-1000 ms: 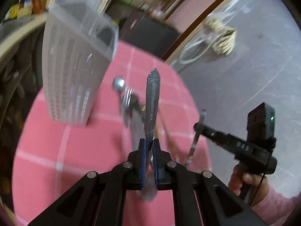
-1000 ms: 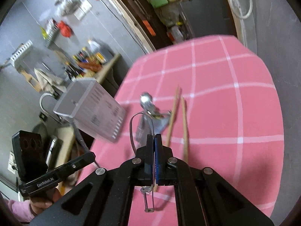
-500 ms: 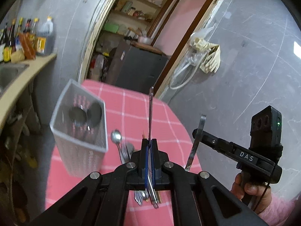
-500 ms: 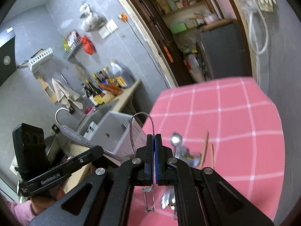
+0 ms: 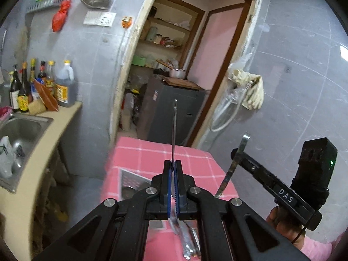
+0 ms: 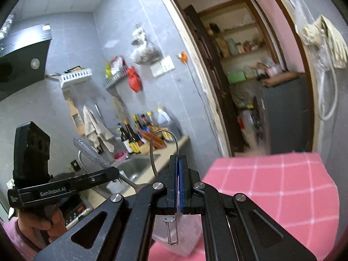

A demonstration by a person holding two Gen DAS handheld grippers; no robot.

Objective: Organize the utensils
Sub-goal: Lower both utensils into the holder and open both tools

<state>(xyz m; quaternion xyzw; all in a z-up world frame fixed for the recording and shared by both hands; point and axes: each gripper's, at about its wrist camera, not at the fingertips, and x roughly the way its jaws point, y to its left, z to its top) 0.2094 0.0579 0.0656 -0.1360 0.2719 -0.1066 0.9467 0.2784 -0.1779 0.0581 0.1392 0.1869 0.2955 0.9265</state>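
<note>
Utensils have both come up off the pink checked tablecloth (image 5: 195, 161) since a second ago: your left gripper (image 5: 173, 187) clamps an ornate-handled utensil (image 5: 174, 134), your right gripper (image 6: 179, 184) what looks like a wire-handled peeler (image 6: 163, 150), so the mesh utensil holder (image 5: 130, 181) below comes next.

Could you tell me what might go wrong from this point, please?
1. The left gripper pinches the ornate utensil by a narrow section, so it could pivot or slip over the mesh holder.
2. The right gripper clamps a wire-handled tool; both tools are raised close together and may collide.
</note>
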